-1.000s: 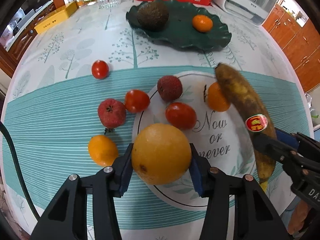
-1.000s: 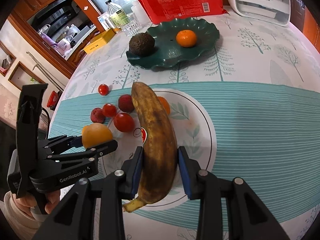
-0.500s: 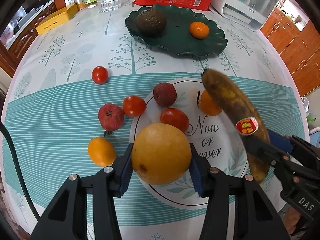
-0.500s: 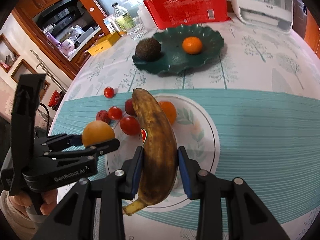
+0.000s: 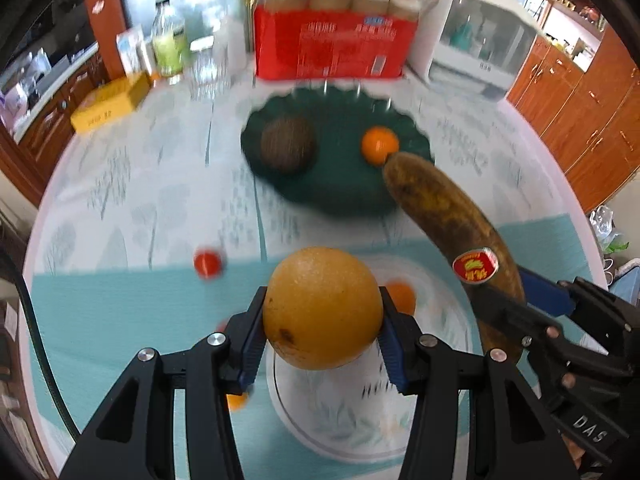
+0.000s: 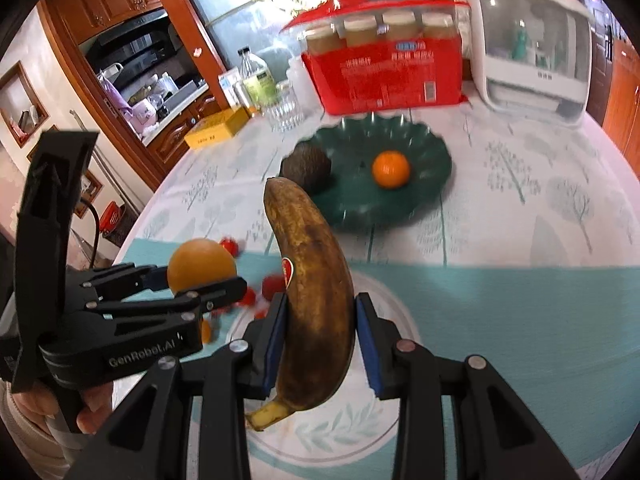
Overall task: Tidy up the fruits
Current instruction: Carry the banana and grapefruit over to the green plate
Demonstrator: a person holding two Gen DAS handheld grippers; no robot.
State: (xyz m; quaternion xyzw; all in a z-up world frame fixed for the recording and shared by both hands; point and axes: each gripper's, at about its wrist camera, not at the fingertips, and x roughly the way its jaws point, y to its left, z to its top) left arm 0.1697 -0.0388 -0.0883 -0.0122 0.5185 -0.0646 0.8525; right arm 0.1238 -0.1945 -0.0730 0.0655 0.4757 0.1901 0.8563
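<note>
My left gripper (image 5: 322, 336) is shut on a large orange (image 5: 322, 308), held in the air above the white plate (image 5: 360, 420). My right gripper (image 6: 320, 336) is shut on a brown, overripe banana (image 6: 316, 292) with a red sticker, also lifted over the white plate (image 6: 360, 432). Each gripper shows in the other's view: the banana (image 5: 448, 216) at the right, the orange (image 6: 202, 266) at the left. Beyond them a dark green scalloped dish (image 6: 424, 160) holds a dark avocado (image 6: 306, 166) and a small tangerine (image 6: 391, 169). Small red and orange fruits lie blurred below the grippers.
A red carton of jars (image 6: 384, 76), a white appliance (image 6: 532, 44), a glass (image 6: 284, 112), a bottle (image 6: 256, 76) and a yellow box (image 6: 218, 130) stand along the table's far edge. A small tomato (image 5: 207, 263) lies on the cloth at the left. A hand (image 6: 48, 404) holds the left gripper.
Both grippers have risen and tilted up with their fruit, so the green dish and far-edge objects now fill more of each view. The small fruits on the plate have slid down behind the grippers.
</note>
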